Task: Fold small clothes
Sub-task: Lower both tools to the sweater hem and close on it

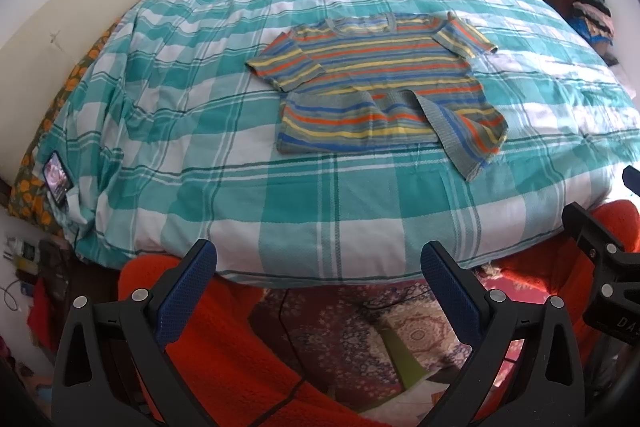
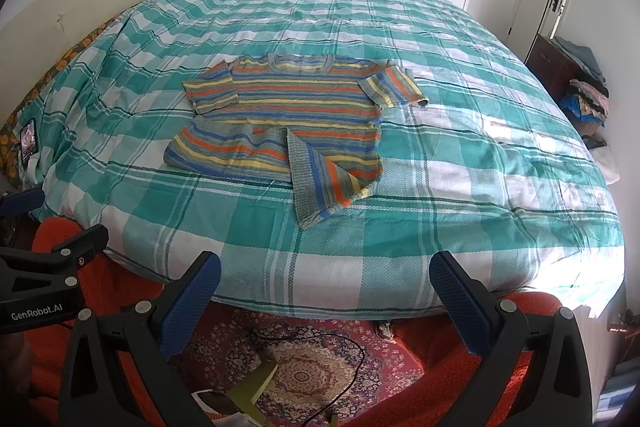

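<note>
Status from my end. Left gripper (image 1: 318, 269) sits at the bottom of the left wrist view, jaws spread wide, nothing between the blue textured pads (image 1: 187, 291); it hangs off the near edge of the bed, over the orange knitted blanket (image 1: 224, 359) and the patterned red rug (image 1: 360, 331).

Task item: the small short-sleeved knit top in grey, blue, orange and yellow stripes (image 1: 380, 75) lies flat in the centre of the frame on the teal-and-white checked bedcover (image 1: 280, 211), neck toward the top of the frame, both sleeves spread out. Its hem is turned up on the left side, and the right hem corner (image 1: 468, 143) is flipped over, pointing to the lower right. I read that as untidy lay, not a deliberate fold.

Right gripper (image 2: 326, 277), bottom of the right wrist view, is likewise wide open and empty, well apart from the top (image 2: 296, 107), which sits centre-left there.

My judgement: task is at or near the start. Nothing gripped, no sleeve folded in, no body fold. Left to do: flatten the hem, fold sleeves inward, fold the body.

A phone (image 1: 58, 179) lies at the left edge of the bed, clear of the work.
</note>
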`<action>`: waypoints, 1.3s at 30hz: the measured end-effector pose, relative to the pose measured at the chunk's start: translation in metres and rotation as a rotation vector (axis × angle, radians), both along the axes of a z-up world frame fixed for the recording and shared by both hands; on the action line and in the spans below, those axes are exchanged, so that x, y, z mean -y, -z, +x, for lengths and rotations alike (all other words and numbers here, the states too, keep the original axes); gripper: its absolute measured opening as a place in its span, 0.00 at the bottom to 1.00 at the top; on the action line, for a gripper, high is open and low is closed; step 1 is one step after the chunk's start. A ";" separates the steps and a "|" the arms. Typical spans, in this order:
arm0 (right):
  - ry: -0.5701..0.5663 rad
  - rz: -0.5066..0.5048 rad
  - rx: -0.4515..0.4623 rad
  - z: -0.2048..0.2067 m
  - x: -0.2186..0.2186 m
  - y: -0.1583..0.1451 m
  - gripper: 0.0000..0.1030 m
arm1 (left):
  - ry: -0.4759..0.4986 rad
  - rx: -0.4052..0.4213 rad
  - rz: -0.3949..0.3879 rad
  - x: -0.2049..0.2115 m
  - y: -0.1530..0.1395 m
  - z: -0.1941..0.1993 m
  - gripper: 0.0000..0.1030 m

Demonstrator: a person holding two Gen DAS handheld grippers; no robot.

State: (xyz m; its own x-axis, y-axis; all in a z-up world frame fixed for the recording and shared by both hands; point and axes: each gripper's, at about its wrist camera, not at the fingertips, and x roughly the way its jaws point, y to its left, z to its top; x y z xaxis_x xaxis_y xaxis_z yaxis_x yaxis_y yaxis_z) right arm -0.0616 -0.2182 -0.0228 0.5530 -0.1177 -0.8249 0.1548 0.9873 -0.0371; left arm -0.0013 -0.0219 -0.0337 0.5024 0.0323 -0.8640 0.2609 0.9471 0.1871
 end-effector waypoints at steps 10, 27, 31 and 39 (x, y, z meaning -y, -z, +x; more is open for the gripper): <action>0.026 0.020 0.040 -0.002 0.020 -0.005 1.00 | -0.031 -0.006 -0.001 -0.011 0.001 0.007 0.99; 0.019 0.609 -0.080 0.078 0.090 0.146 0.69 | -0.116 -0.116 -0.246 -0.096 0.079 0.153 0.99; 0.068 0.703 -0.065 0.093 0.095 0.170 0.69 | -0.105 -0.124 -0.264 -0.082 0.098 0.200 0.98; 0.092 0.728 -0.038 0.110 0.102 0.180 0.68 | -0.044 -0.198 -0.189 -0.041 0.144 0.262 0.65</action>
State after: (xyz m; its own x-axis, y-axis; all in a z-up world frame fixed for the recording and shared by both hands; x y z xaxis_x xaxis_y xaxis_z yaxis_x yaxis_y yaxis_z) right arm 0.0482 -0.3200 -0.2033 0.5369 0.4225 -0.7302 0.2499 0.7470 0.6160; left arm 0.2605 0.0186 -0.1778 0.3248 -0.1207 -0.9381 0.2324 0.9716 -0.0446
